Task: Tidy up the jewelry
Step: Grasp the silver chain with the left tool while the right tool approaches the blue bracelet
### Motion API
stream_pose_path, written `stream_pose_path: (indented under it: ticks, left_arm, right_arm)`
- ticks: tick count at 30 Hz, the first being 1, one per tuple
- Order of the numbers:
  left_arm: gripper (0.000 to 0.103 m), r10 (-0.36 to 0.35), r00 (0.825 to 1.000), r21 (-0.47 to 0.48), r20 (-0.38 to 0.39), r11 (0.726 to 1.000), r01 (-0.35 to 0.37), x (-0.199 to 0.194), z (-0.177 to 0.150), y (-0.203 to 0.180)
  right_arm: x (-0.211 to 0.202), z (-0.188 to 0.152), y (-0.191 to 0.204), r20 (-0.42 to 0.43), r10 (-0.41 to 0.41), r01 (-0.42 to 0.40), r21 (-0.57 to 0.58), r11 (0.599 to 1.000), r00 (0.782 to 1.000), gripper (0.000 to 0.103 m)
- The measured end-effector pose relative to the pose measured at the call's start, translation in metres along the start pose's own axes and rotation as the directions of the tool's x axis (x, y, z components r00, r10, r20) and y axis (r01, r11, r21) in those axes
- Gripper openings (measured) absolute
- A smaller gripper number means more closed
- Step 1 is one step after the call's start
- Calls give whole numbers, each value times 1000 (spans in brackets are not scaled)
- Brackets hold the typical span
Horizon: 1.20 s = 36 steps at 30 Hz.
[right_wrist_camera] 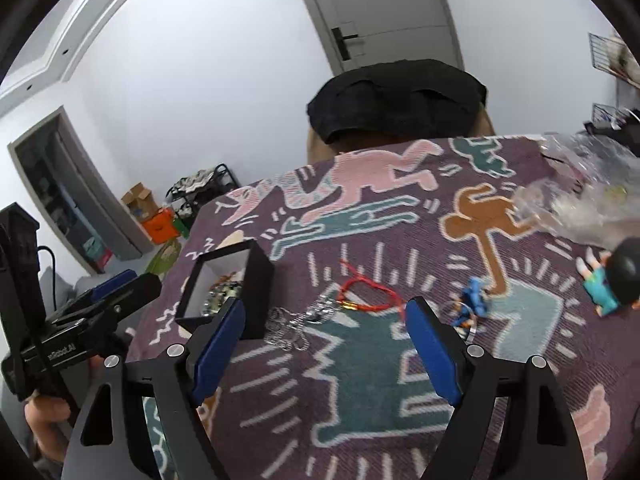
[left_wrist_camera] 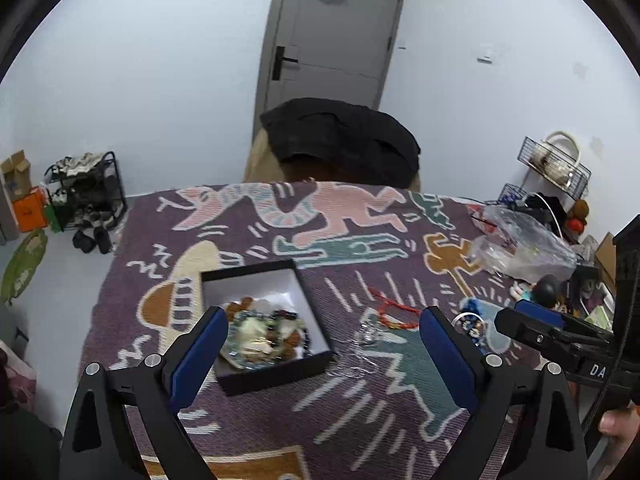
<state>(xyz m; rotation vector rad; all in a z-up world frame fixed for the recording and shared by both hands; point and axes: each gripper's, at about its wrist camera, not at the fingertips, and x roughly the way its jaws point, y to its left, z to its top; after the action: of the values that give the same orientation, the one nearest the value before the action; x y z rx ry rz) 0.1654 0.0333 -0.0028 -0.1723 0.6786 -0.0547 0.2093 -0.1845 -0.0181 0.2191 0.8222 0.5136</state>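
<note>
A black box with a white lining (left_wrist_camera: 256,276) (right_wrist_camera: 262,268) sits on the patterned blanket and holds several beaded pieces (left_wrist_camera: 264,334). A red cord bracelet (left_wrist_camera: 394,312) (right_wrist_camera: 368,294), a silver chain (left_wrist_camera: 368,334) (right_wrist_camera: 292,326) and a blue beaded charm (left_wrist_camera: 474,320) (right_wrist_camera: 472,296) lie loose on the blanket to its right. My left gripper (left_wrist_camera: 322,328) is open and empty, above the box's right front corner. My right gripper (right_wrist_camera: 324,320) is open and empty, just before the red bracelet and silver chain.
A clear plastic bag (left_wrist_camera: 520,248) (right_wrist_camera: 580,200) and a small doll figure (right_wrist_camera: 612,284) lie at the blanket's right. A black garment over a chair (left_wrist_camera: 344,140) stands behind the table. A shoe rack (left_wrist_camera: 86,196) stands on the floor left.
</note>
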Motion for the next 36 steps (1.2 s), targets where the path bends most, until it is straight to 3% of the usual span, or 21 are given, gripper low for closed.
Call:
stream_pose_path:
  ticks: [8, 10, 12, 14, 18, 21, 31, 36]
  left_arm:
    - [96, -42, 998, 31, -49, 999, 43, 16, -10, -31]
    - [90, -54, 997, 32, -61, 998, 56, 21, -13, -37]
    - [74, -59, 994, 40, -87, 997, 63, 29, -14, -44]
    - [65, -64, 990, 50, -124, 996, 71, 39, -16, -51]
    - [52, -52, 981, 63, -186, 996, 65, 62, -19, -60]
    - [48, -39, 976, 69, -213, 996, 55, 76, -20, -63]
    - [40, 12, 954, 101, -300, 995, 19, 117, -17, -74]
    - [39, 37, 946, 120, -322, 993, 2, 130, -16, -76]
  right_arm:
    - [-10, -11, -35, 3, -29, 29, 41, 999, 1000, 82]
    - [-10, -14, -43, -2, -32, 32, 55, 998, 999, 82]
    - [-8, -16, -51, -7, -34, 34, 71, 997, 999, 82]
    - [-8, -17, -57, -12, -40, 41, 84, 996, 999, 81]
    - [-5, -20, -70, -33, -38, 41, 117, 992, 999, 70]
    - [-3, -21, -77, -41, -44, 49, 134, 990, 998, 69]
    - [21, -27, -102, -101, -24, 45, 214, 976, 995, 46]
    - [41, -29, -114, -136, -26, 61, 260, 964, 990, 42]
